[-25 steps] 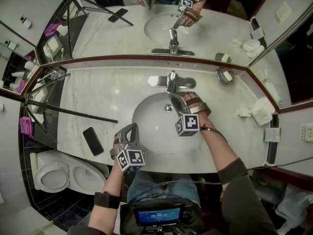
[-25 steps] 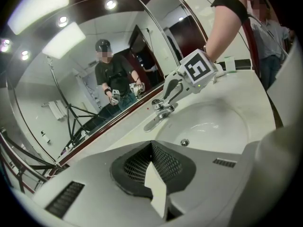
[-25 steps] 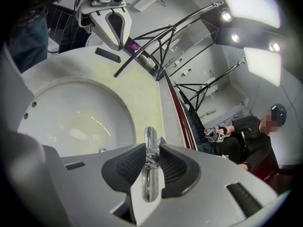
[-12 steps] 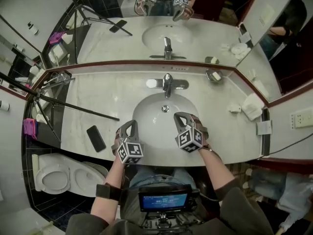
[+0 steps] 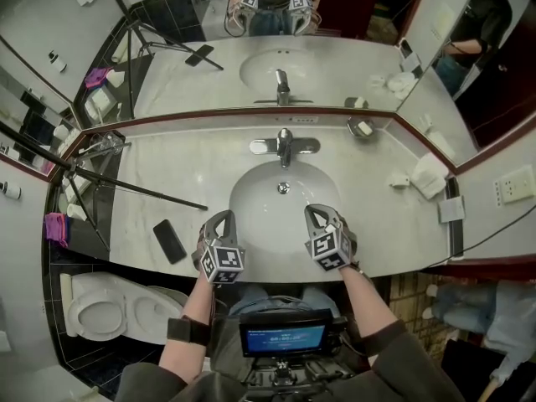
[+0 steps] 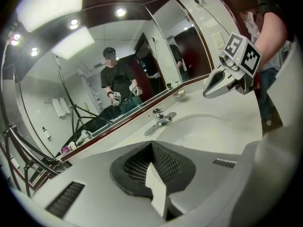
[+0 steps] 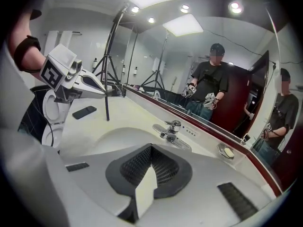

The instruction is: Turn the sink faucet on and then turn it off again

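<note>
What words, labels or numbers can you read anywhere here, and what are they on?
Nothing here can be read as text.
Screen: white lines on blue, too small to read.
Left cube and right cube: black-and-white square patterns, no letters.
Marks behind the faucet: tiny dots, too small to read.
Phone: dark, nothing showing.

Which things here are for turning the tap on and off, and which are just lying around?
For the job: faucet; sink; left gripper, fingers shut, empty; right gripper, fingers just closed, empty.
Just lying about: phone; soap dish; folded towel; tripod; toilet.
</note>
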{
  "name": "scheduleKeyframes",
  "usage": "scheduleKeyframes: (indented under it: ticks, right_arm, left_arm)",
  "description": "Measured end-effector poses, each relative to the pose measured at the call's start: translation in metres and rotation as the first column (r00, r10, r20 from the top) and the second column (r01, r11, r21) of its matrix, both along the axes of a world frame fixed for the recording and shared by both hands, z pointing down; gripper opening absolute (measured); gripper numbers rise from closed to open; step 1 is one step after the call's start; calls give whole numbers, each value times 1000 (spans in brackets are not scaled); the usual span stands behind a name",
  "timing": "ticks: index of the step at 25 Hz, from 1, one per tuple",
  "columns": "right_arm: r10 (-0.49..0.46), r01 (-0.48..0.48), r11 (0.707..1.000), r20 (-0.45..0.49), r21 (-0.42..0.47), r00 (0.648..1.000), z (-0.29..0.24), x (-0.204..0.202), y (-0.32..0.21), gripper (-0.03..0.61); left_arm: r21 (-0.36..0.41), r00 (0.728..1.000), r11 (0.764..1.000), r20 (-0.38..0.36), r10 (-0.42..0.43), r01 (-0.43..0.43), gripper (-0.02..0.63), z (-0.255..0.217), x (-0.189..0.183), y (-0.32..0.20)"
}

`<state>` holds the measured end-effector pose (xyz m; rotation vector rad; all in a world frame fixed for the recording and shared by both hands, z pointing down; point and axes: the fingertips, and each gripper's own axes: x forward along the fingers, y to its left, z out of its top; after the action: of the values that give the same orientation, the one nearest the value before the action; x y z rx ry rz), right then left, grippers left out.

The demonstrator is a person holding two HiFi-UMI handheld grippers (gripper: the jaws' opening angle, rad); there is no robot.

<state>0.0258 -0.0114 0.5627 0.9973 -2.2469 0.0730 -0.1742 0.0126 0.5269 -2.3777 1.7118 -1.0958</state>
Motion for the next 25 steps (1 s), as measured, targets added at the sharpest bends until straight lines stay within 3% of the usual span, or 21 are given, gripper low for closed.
scheduleKeyframes:
  ticks: [10,18,25]
  right_arm:
    - [40,-40,999,18,-12,999,2,11,1,18]
    - [72,-72,996,17,-44,997,12,22,0,18]
    - [97,-96,992,15,-83,995,26,32,5,18]
  left_arm:
    - [-8,1000,1000,-14,2,-2,0,16,-6,1]
    - [21,1000,1000,-15,-22,22,1,-1,-4,-19]
    - [-18,996,996,34,85,-84,119,11,13,-46]
